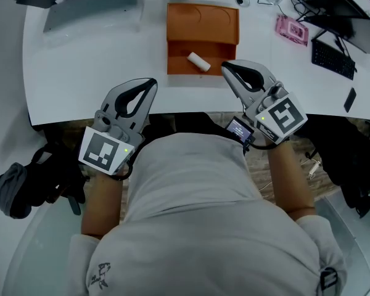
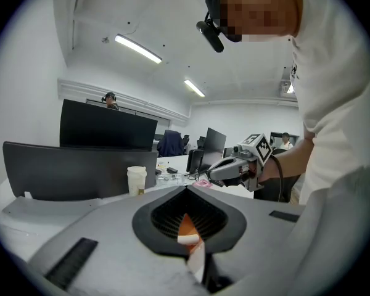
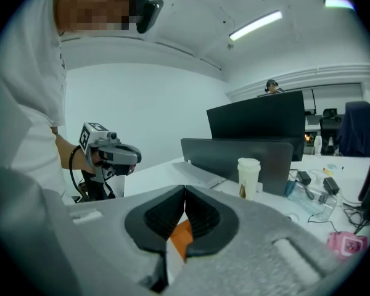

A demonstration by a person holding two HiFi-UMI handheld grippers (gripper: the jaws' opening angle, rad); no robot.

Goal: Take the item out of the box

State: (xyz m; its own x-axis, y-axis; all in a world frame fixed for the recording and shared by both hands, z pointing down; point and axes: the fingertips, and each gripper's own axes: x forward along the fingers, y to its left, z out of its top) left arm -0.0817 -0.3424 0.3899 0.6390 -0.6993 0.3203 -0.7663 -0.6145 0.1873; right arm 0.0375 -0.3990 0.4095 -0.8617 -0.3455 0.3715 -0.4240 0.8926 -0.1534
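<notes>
An orange box (image 1: 202, 23) lies open on the white table (image 1: 80, 73), straight ahead of me. A small white cylinder (image 1: 198, 61) rests in its near half. My left gripper (image 1: 150, 82) hovers at the table's front edge, left of the box, jaws shut and empty. My right gripper (image 1: 226, 67) sits just right of the box's near corner, also shut with nothing held. In the left gripper view the box (image 2: 186, 226) and the cylinder (image 2: 188, 240) show through the gap behind the closed tips (image 2: 186, 189). The right gripper view shows a sliver of the box (image 3: 182, 235) below its shut jaws (image 3: 185, 191).
A grey laptop (image 1: 92, 5) lies at the back left. A paper cup (image 3: 248, 176) stands behind the box. A pink object (image 1: 291, 28), a black keyboard (image 1: 333, 58) and a phone (image 1: 350, 99) sit at the right. A dark bag (image 1: 31, 180) lies on the floor, left.
</notes>
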